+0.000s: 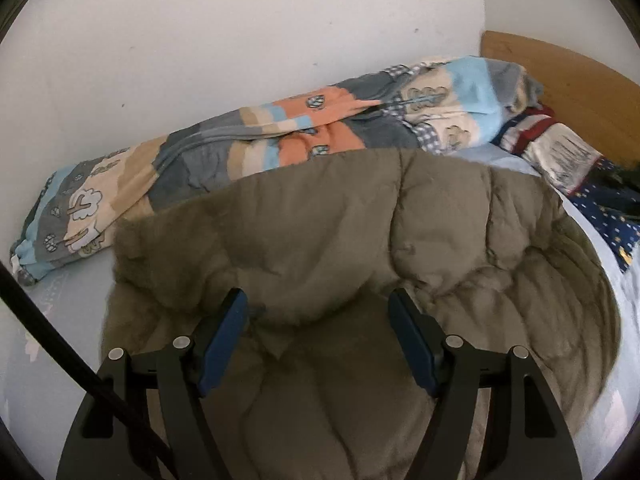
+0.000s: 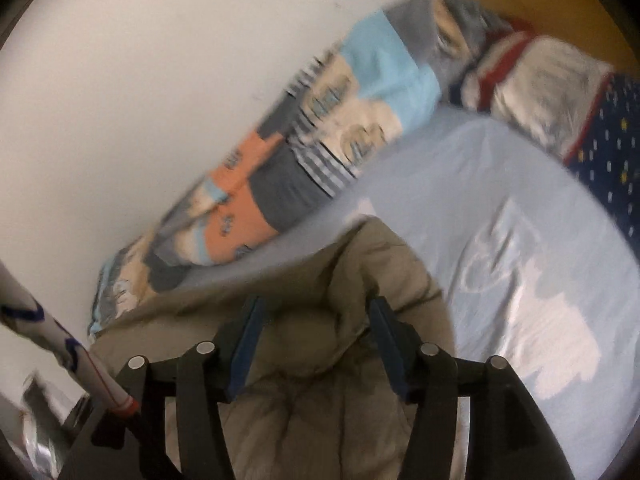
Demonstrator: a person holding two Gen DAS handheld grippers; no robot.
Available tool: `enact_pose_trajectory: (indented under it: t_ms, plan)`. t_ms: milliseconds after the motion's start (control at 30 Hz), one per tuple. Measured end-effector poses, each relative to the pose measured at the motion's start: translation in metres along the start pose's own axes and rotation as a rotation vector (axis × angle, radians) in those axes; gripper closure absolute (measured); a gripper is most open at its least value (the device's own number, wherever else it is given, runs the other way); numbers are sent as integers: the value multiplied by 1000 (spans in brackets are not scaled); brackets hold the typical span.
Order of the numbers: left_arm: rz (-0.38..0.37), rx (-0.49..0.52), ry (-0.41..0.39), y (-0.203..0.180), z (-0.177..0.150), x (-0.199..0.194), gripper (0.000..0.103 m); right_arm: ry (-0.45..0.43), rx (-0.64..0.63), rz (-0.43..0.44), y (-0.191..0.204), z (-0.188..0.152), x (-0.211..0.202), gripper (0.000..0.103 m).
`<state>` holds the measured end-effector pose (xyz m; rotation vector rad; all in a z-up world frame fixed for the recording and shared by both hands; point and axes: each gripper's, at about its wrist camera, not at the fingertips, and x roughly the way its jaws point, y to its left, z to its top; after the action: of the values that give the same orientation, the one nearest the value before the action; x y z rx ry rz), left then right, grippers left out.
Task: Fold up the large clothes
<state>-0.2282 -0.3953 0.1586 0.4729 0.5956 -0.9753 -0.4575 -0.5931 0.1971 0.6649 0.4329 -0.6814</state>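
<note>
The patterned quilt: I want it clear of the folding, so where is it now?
The patterned quilt lies bunched along the white wall at the bed's far edge, behind the olive padded coat, its right end near the wooden headboard.

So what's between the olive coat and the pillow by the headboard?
Only bare light-blue sheet separates the olive coat from the pillow, clearest in the right wrist view.

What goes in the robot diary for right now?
left gripper: open | right gripper: open | coat: bunched on bed
</note>
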Motion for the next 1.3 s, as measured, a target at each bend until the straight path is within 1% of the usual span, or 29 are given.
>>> enact_pose_trajectory:
  t_ms: [100, 133, 167, 200, 267, 333, 367, 400, 433, 467, 533, 633, 700, 733, 767, 800, 833, 867, 933, 1000, 1033, 1100, 1133, 1167, 1267, 1300]
  plan:
    - [16, -23, 13, 3, 1, 15, 31, -15, -145, -43, 21, -14, -15, 44]
    - [17, -30, 19, 4, 1, 20, 31, -13, -174, -39, 25, -20, -17, 44]
    - [22, -33, 25, 4, 0, 25, 31, 18, -227, -50, 34, -32, -11, 44]
    - [30, -32, 31, 4, -1, 29, 31, 43, -268, -80, 40, -40, -4, 44]
    - [44, -30, 52, 3, -6, 42, 31, 75, -345, -119, 48, -60, 12, 44]
    - [50, -34, 70, 5, -9, 51, 27, 119, -400, -170, 50, -77, 33, 44]
    - [54, -41, 82, 6, -12, 57, 23, 131, -424, -211, 49, -83, 45, 44]
    - [50, -57, 96, 9, -13, 63, 21, 136, -442, -231, 47, -88, 54, 44]
    - [43, -72, 111, 12, -13, 69, 19, 148, -438, -239, 42, -92, 65, 43]
    - [37, -88, 129, 15, -14, 75, 16, 158, -411, -236, 36, -92, 71, 42]
    - [38, -106, 160, 19, -14, 87, 13, 187, -352, -221, 24, -90, 84, 42]
    - [84, -92, 212, 14, -13, 99, 9, 231, -312, -211, 15, -87, 99, 42]
    - [114, -95, 254, 11, -11, 98, 9, 261, -278, -202, 10, -85, 106, 42]
    - [120, -102, 256, 11, -11, 93, 9, 276, -273, -211, 10, -84, 106, 42]
    - [120, -115, 240, 12, -12, 81, 10, 281, -272, -229, 12, -82, 102, 42]
    - [93, -132, 210, 14, -15, 63, 10, 277, -269, -241, 16, -82, 96, 42]
    - [65, -144, 184, 15, -18, 47, 10, 261, -256, -243, 20, -82, 82, 41]
    - [51, -158, 141, 18, -24, 22, 10, 245, -244, -227, 22, -84, 68, 41]
    - [58, -163, 97, 23, -35, -11, 10, 211, -225, -167, 26, -89, 33, 41]
    - [72, -180, 65, 32, -50, -46, 10, 179, -229, -179, 28, -95, 5, 41]
    - [77, -194, 60, 37, -58, -61, 10, 159, -216, -188, 26, -100, -13, 41]
    - [103, -236, 68, 48, -77, -85, 10, 144, -156, -177, 21, -107, -39, 41]
    - [111, -263, 73, 54, -87, -96, 10, 142, -116, -163, 16, -111, -52, 41]
    - [102, -314, 71, 63, -102, -109, 10, 124, -56, -142, 9, -115, -70, 41]
    - [120, -441, 72, 86, -132, -126, 10, 92, 66, -138, -7, -123, -101, 40]
    - [128, -465, 72, 91, -137, -128, 10, 87, 98, -133, -12, -128, -109, 40]
